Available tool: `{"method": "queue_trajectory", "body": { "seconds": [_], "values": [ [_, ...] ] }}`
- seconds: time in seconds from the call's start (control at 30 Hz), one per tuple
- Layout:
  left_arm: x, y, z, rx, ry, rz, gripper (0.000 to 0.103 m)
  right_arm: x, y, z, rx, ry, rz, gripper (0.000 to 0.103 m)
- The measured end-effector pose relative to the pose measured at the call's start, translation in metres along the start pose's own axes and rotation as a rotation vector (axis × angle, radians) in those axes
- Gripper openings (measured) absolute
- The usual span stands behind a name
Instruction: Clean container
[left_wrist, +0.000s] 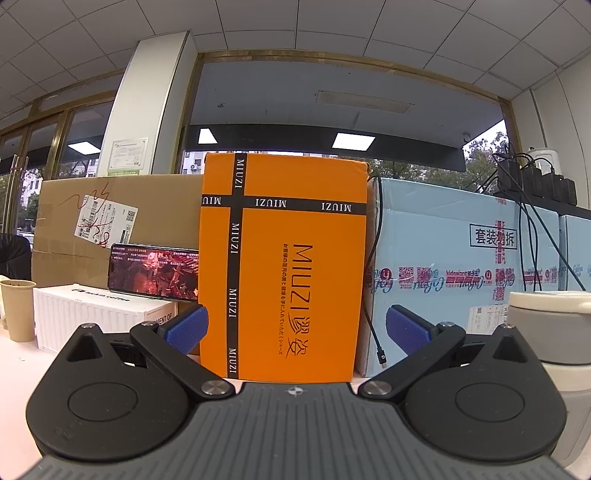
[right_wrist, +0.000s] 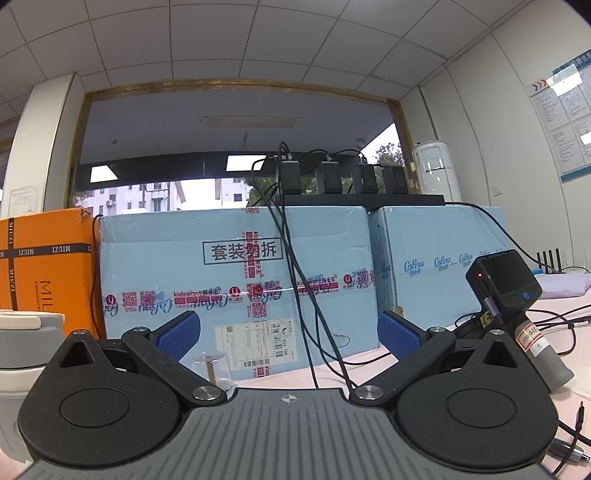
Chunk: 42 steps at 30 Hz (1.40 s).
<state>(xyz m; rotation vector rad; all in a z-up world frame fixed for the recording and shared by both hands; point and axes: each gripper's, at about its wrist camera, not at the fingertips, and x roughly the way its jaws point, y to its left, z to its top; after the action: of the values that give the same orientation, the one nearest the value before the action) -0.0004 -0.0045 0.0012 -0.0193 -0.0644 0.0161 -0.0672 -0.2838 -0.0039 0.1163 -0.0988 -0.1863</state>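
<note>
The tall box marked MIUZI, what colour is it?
The MIUZI box is bright orange with crossing black bands, best seen in the left wrist view.

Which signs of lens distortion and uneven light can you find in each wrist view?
Left wrist view: window frame bows into an arc, corners go dark, phone screen glows brightly. Right wrist view: ceiling grid curves, daylight washes out the buildings, clear glass cup is hard to make out.
</note>
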Motion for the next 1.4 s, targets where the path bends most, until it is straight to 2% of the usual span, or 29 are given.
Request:
{"method": "queue_trajectory", "body": {
  "seconds": [0.17,0.5,0.97,1.17,1.3,1.4],
  "values": [
    [0.0,-0.005,0.0,0.029,0.0,0.004,0.103,0.002,-0.001,0.0,0.005,0.017,0.019,0.103],
    [-0.003,-0.007,-0.001,0.039,-0.012,0.01,0.103,-0.007,-0.007,0.002,0.052,-0.024,0.04,0.103],
    [-0.004,-0.004,-0.001,0.025,-0.022,0.032,0.103,-0.001,0.011,0.002,-0.053,-0.009,0.071,0.103],
    [-0.006,-0.003,-0.001,0.02,-0.027,0.033,0.103,0.002,0.023,0.001,-0.114,0.009,0.122,0.103],
    [-0.006,-0.003,-0.001,0.017,-0.03,0.034,0.103,-0.003,0.023,0.001,-0.098,-0.012,0.193,0.103],
    [-0.006,-0.002,0.0,0.013,-0.032,0.035,0.103,-0.007,0.025,0.0,-0.102,-0.025,0.21,0.103]
  ]
}}
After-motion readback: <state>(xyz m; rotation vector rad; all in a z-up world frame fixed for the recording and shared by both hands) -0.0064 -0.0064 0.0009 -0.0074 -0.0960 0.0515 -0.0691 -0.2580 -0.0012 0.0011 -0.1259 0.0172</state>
